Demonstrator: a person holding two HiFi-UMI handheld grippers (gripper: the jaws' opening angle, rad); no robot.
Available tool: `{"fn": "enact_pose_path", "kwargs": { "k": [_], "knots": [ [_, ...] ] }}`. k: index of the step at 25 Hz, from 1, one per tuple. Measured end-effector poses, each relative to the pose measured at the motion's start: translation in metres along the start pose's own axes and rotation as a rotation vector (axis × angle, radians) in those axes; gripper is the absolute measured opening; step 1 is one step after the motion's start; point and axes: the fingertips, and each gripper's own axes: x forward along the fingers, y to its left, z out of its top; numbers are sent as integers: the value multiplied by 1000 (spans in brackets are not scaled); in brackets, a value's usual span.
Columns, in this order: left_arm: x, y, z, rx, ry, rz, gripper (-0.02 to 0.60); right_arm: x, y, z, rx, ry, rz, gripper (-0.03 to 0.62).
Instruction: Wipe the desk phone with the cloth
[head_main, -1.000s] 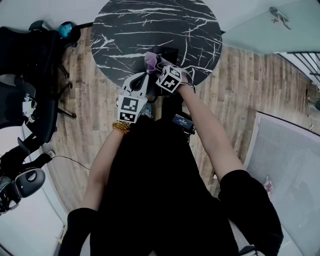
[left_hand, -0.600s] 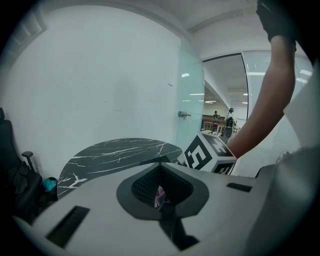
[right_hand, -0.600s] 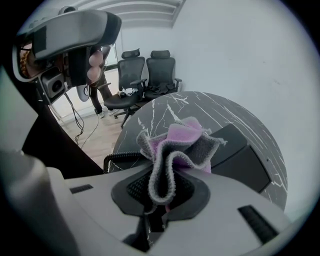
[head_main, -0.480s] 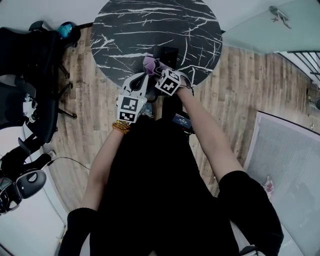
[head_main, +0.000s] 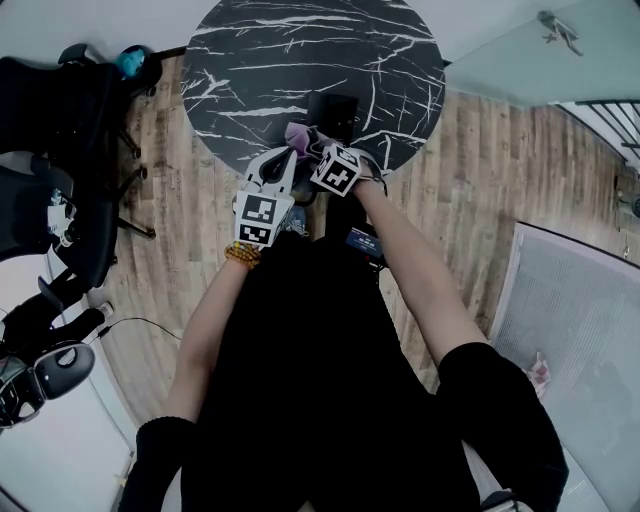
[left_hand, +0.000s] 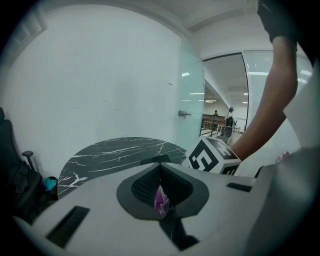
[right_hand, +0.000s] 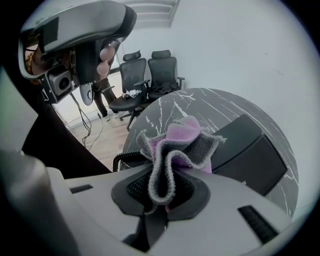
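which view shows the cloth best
Right gripper view: the bunched purple-grey cloth fills the centre, pinched in the right gripper. Head view shows a small purple tuft; left gripper view only a sliver between its jaws.

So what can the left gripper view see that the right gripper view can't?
Only the left gripper view shows the glass door, a marker cube and the person's arm behind it. Only the right gripper view shows a curly black cord and the person's fingers up at the top. Both show the black marble table and the purple cloth. The left claw is shut on a tiny bit of it, and the right claw is shut on a big bunch.
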Motion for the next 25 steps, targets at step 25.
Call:
{"fn": "enact_pose_path", "kwargs": {
  "k": [25],
  "knots": [
    [3, 1, 1, -13, -9, 5, 12, -24, 7, 19, 68, -89, 221, 55]
  ]
}}
